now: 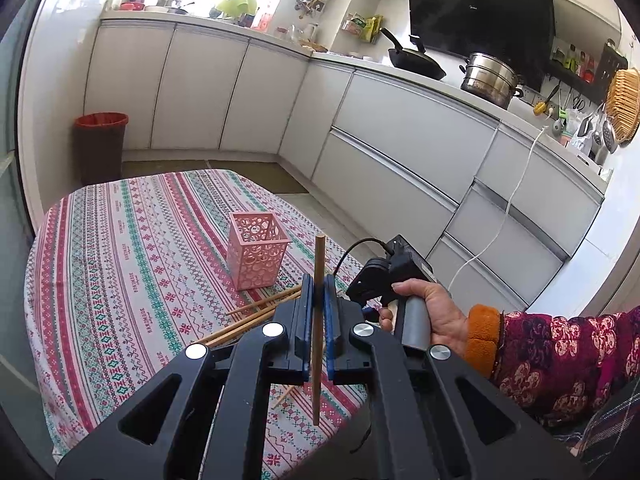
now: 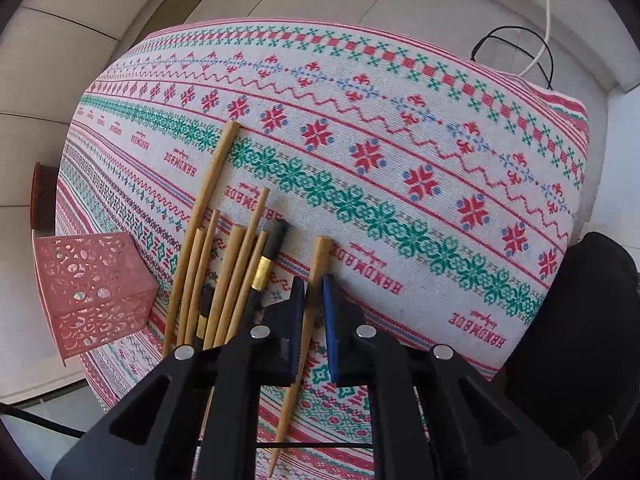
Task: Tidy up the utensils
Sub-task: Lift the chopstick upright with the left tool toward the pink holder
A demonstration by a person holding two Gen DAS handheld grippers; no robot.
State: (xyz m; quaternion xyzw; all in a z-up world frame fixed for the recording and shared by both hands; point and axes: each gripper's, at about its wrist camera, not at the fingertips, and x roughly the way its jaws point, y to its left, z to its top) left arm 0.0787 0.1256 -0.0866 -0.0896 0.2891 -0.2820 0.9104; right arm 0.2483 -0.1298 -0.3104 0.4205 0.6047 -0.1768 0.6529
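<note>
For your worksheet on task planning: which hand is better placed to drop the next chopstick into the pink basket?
Left. Its tongs already clamp a chopstick upright, near the pink basket. The right tongs only straddle a chopstick lying on the table.

My table (image 2: 360, 92) in its patterned cloth
On it sit my pink basket (image 2: 96, 288) and loose chopsticks (image 2: 208, 208).

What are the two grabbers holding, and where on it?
The left gripper pinches one wooden chopstick upright, around its middle. The right gripper is open around another chopstick lying on the tablecloth, not gripping it.
</note>
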